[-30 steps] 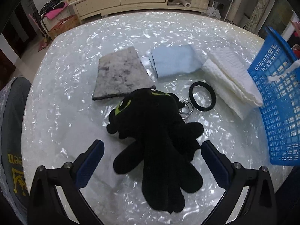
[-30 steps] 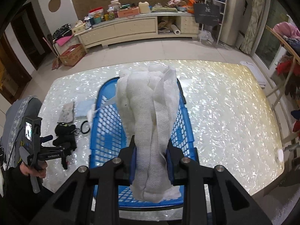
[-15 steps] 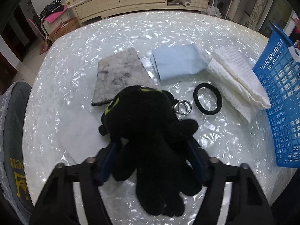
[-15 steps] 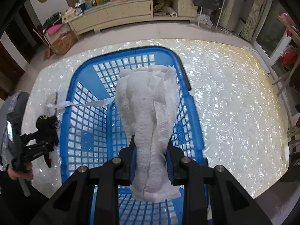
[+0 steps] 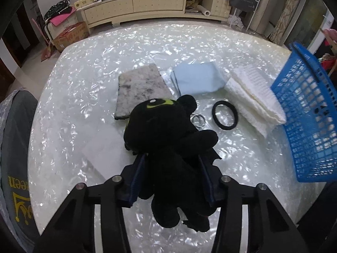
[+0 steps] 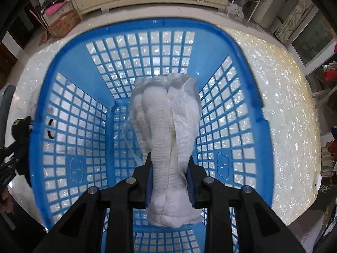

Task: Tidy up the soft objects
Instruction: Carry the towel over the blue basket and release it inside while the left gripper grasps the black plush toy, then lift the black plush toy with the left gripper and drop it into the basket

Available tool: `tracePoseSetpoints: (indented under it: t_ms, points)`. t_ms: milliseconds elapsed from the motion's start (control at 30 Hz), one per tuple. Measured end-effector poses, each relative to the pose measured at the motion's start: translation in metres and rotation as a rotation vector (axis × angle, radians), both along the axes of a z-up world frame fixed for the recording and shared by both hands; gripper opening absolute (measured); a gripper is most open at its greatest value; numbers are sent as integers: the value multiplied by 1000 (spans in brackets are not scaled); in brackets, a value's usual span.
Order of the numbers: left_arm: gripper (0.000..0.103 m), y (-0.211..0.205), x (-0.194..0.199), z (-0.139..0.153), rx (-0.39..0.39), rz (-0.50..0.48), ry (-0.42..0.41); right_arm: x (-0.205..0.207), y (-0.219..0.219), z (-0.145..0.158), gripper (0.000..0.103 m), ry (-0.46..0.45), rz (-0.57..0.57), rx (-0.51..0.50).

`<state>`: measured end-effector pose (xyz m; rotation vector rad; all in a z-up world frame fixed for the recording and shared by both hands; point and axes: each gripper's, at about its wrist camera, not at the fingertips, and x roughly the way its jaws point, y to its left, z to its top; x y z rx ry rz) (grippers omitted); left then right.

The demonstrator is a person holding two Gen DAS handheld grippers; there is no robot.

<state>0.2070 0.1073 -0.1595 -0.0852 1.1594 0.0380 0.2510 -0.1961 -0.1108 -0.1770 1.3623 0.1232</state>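
A black plush toy (image 5: 166,126) with green eyes lies on the pearly white table (image 5: 84,73). My left gripper (image 5: 171,158) points down over it, jaws closing, both pads pressed into the toy's body. In the right wrist view my right gripper (image 6: 169,168) is shut on a bunched white gauze cloth (image 6: 166,122), which hangs down inside the blue mesh basket (image 6: 69,126). The basket (image 5: 311,109) stands at the right edge of the left wrist view.
Beyond the toy lie a grey felt pad (image 5: 141,88), a folded light-blue cloth (image 5: 195,78) and a folded white waffle towel (image 5: 252,97). A black hair band (image 5: 214,113) and a metal key ring (image 5: 198,119) sit beside the toy. A person's grey sleeve (image 5: 14,147) is at left.
The left jaws went from wide open beside the toy to pressed on its body. The right gripper sank with the white cloth, from above the basket to inside it.
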Motion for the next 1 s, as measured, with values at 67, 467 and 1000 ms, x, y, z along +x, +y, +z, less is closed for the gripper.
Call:
tracePoseSetpoints:
  t_ms: [67, 467, 1000]
  points:
    - [44, 0, -7, 6, -12, -7, -10, 4, 2, 3, 27, -3, 1, 2]
    - [5, -15, -41, 59, -42, -70, -98, -19, 10, 30, 76, -64, 51, 5]
    - [60, -24, -35, 33, -47, -19, -21, -75, -23, 87, 89, -216, 36, 48]
